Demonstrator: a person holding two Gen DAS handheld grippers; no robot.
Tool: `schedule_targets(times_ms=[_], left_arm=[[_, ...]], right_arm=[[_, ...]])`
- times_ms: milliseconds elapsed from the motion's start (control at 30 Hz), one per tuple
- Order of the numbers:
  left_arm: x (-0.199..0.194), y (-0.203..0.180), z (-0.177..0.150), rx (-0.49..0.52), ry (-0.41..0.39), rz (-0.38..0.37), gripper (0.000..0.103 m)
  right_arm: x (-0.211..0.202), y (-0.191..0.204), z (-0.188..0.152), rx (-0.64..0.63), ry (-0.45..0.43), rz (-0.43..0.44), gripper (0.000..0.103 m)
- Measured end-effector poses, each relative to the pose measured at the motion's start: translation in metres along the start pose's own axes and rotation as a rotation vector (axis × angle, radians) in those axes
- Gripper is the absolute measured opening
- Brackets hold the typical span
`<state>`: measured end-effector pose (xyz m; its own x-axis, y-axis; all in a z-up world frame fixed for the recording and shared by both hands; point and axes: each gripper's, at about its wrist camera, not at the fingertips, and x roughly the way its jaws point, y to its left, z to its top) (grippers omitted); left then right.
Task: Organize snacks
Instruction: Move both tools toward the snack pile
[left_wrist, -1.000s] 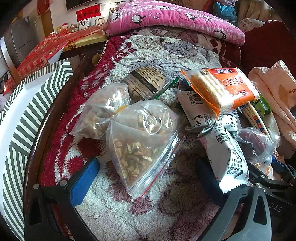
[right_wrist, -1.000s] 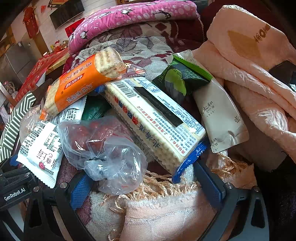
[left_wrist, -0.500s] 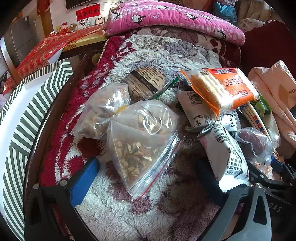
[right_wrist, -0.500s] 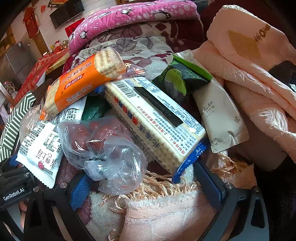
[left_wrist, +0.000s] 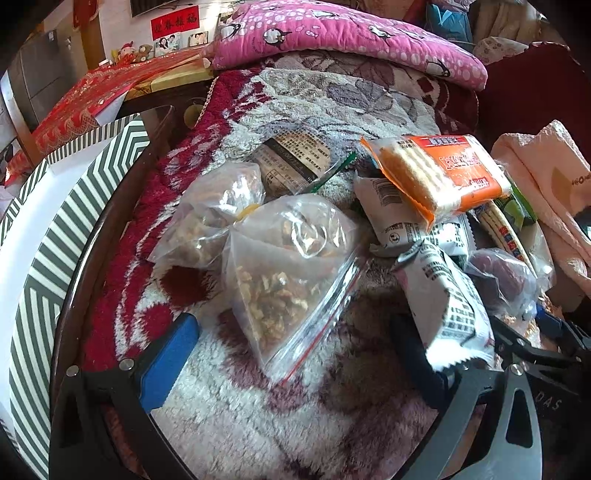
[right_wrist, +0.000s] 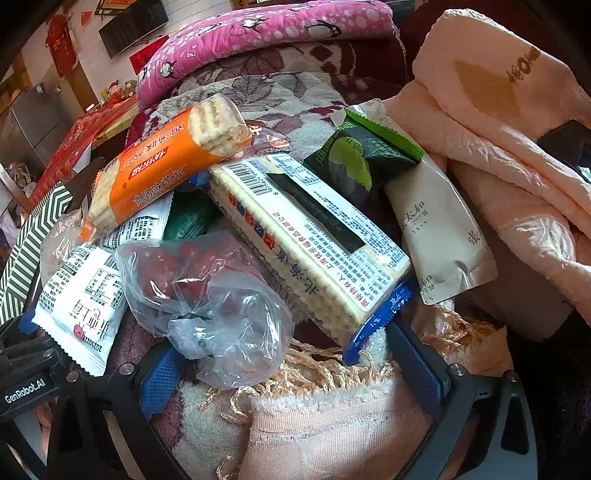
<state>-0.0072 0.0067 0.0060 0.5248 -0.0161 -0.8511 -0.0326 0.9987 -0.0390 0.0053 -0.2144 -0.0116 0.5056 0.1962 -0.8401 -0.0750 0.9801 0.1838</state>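
Both tongs share one build: black plastic frames with triangular cut-outs, silver screw heads at the joints, and blue ribbed pads lining the fingers. The left tongs (left_wrist: 291, 354) match the right tongs (right_wrist: 291, 373) (white "GenRobot.AI" lettering marks a black housing at the right view's edge).

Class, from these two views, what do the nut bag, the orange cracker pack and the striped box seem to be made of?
Nut bag: thin clear plastic film, glossy and wrinkled, with a red zip strip along one edge.
Cracker pack: shiny printed plastic wrap; a clear part shows the crackers.
Striped box: probably matte printed cardboard, judging by its stiff flat rim.
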Motion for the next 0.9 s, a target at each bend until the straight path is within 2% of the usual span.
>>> schedule_targets(times_ms=[167, 300, 600, 900], left_arm=[[-0.011, 0.003, -0.008, -0.005, 0.02, 0.004, 0.103], [-0.023, 0.003, -0.013, 0.019, 0.024, 0.003, 0.103], [-0.072, 0.004, -0.009, 0.038, -0.087, -0.032, 0.103], [-0.11, 0.008, 0.0, 0.019, -0.168, -0.02, 0.103]], right_arm=[[-0.008, -0.007, 0.001, -0.016, 0.038, -0.015, 0.102], [-0.025, -0.005, 0.004, 0.014, 0.054, 0.012, 0.102], [-0.069, 0.006, 0.009, -0.002, -0.018, 0.071, 0.102], [-0.096, 0.025, 0.017, -0.072, -0.071, 0.097, 0.102]])
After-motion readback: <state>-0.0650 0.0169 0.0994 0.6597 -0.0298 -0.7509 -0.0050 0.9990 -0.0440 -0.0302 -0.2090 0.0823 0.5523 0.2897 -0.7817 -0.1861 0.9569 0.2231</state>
